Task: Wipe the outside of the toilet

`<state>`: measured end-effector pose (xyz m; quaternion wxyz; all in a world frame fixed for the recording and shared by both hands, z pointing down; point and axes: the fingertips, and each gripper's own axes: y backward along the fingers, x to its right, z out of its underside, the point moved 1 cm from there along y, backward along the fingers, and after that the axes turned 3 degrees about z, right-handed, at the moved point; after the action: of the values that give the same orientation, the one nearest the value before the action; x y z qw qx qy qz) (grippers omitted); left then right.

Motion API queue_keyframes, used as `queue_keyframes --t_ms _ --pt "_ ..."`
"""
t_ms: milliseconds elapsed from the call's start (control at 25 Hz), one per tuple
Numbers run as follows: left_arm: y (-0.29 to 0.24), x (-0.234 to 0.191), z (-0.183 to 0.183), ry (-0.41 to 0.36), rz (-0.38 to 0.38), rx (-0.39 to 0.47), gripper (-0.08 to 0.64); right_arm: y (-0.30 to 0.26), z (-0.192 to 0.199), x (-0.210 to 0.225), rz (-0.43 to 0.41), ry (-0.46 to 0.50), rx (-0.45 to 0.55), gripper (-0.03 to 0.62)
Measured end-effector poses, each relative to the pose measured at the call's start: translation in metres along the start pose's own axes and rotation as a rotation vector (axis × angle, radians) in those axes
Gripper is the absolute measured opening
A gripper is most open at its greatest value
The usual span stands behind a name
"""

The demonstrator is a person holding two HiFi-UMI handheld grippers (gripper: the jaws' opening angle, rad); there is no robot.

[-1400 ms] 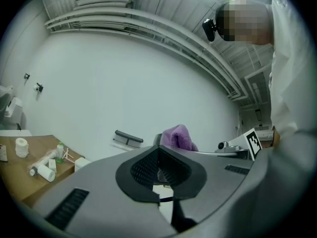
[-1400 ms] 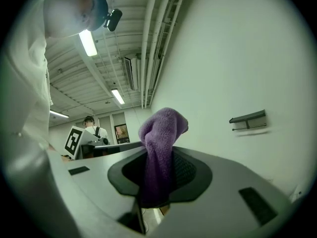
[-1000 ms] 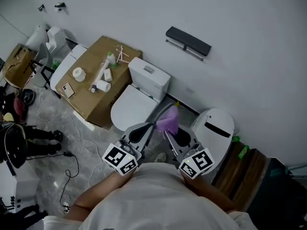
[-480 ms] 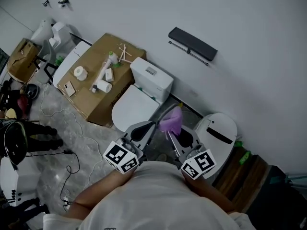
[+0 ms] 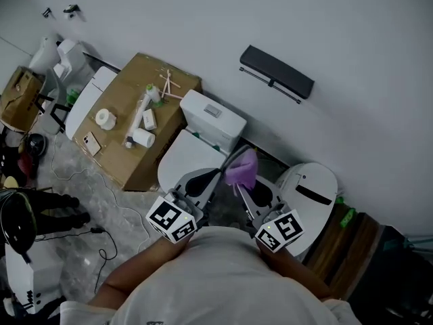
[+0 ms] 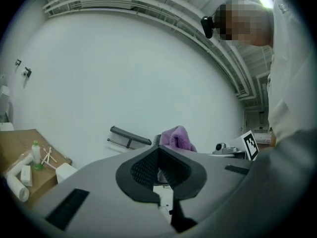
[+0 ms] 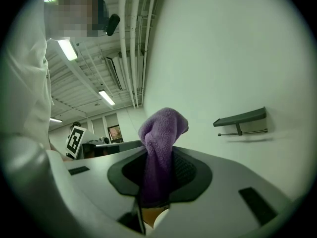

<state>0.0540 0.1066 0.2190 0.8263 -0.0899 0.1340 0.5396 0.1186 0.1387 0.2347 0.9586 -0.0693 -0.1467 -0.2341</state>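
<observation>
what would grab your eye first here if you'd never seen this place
The purple cloth stands out most: it is bunched up and clamped in the right tool, close to the white toilet against the wall. Next is the big cardboard box beside the toilet, at the head view's left, with paper rolls and small items scattered on top.

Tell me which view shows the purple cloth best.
Right gripper view: the purple cloth stands large and central, pinched in the fingers of the right gripper. The head view shows it small; the left gripper view shows only its top, behind the left gripper.
</observation>
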Motion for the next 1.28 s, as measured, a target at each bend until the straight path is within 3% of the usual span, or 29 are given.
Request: queue_keyframes --t_ms 440,800,1080,1280 --pt "0.004 -0.122 -0.044 0.001 0.09 -0.031 0.006 -0.126 -0.008 -0.005 0.077 -0.024 0.017 0.097" --pt "-0.014 -0.172 -0.033 0.037 0.12 -0.078 0.006 -0.166 0.015 0.016 0.105 -0.084 -0.067 0.097" --pt "-0.051 -0.206 -0.021 0.004 0.056 -0.093 0.006 -0.197 0.031 0.073 0.03 -0.118 -0.147 0.097" --pt "-0.079 -0.226 -0.009 0.036 -0.048 -0.081 0.006 -0.214 0.033 0.116 -0.054 -0.056 -0.211 0.097"
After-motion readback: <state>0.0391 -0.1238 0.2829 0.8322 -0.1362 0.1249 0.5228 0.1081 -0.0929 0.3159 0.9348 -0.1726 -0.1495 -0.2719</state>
